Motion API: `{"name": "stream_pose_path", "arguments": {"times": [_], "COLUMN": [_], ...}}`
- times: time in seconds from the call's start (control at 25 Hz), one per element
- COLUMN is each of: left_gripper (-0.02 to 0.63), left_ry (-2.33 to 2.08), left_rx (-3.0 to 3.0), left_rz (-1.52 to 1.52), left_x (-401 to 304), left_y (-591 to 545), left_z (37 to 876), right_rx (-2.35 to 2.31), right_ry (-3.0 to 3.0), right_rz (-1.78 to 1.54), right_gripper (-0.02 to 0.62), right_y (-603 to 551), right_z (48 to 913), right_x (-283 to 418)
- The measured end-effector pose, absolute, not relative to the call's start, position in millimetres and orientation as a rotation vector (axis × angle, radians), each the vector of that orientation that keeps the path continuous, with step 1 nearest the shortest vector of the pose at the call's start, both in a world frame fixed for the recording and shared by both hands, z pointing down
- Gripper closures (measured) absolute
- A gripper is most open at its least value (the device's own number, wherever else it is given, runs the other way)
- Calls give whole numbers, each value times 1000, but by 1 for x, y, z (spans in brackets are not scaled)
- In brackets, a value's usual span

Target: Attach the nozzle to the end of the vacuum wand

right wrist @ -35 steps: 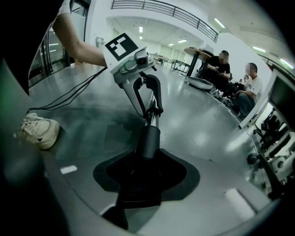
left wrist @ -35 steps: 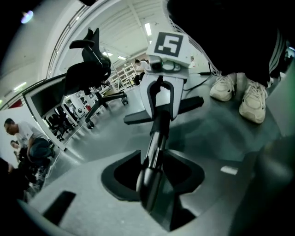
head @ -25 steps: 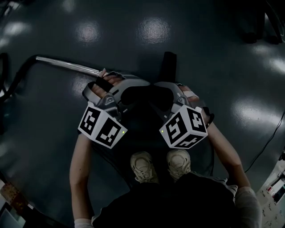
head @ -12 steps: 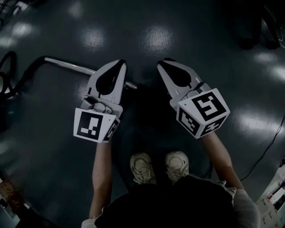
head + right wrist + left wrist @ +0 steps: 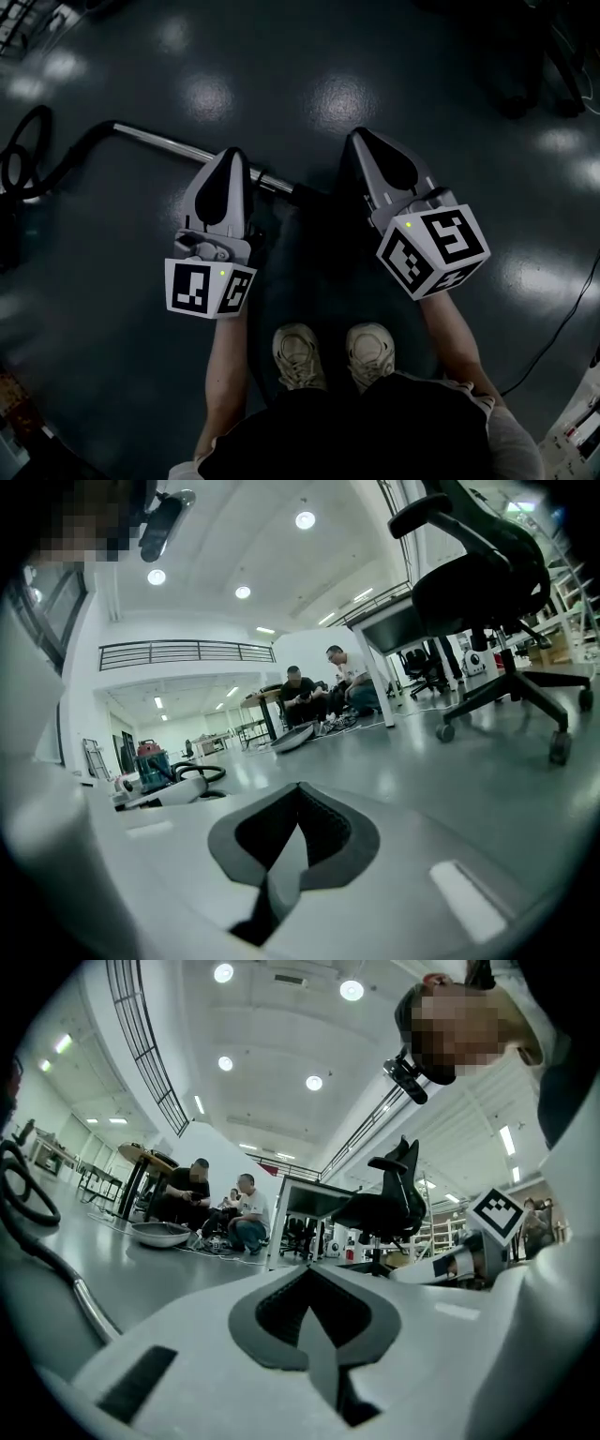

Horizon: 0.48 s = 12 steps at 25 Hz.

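Silver vacuum wand [image 5: 164,142] lying on the dark floor beneath two closed, empty grippers.
In the head view the wand passes under the tip of the left gripper [image 5: 229,155]. Its free end shows just to that gripper's right, between it and the right gripper [image 5: 362,138], and its far end meets a black hose [image 5: 42,159] well off to the left. Both pairs of jaws are pressed together on nothing. The nozzle cannot be made out in the dim light. The person's pale shoes [image 5: 300,356] stand behind the grippers.

A big open lab hall is showing here: round ceiling lights [image 5: 314,1083] are glaring off a glossy grey floor [image 5: 112,309], a balcony railing [image 5: 178,653] is running overhead, people [image 5: 246,1215] are sitting working beside a desk [image 5: 314,1194] and an office chair [image 5: 487,583].
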State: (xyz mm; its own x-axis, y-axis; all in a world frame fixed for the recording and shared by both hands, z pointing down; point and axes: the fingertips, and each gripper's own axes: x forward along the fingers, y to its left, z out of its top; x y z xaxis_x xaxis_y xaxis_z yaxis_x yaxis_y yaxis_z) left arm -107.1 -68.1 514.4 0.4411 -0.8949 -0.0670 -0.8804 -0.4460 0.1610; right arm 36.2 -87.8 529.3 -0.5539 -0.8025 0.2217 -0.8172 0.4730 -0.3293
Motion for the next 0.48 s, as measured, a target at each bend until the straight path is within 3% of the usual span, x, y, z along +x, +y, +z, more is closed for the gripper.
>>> {"name": "stream_pose_path", "arguments": {"times": [0.48], "left_gripper": [601], "left_ry": [-1728], "left_rx": [2619], "left_rz": [-94], "left_x": [-119], "left_y": [-84], "left_z": [520], "right_rx": [1513], "right_ry": [-2661], "right_rz": [598], "right_gripper": [588], "right_y": [-103], "right_z": [529], "right_x": [35]}}
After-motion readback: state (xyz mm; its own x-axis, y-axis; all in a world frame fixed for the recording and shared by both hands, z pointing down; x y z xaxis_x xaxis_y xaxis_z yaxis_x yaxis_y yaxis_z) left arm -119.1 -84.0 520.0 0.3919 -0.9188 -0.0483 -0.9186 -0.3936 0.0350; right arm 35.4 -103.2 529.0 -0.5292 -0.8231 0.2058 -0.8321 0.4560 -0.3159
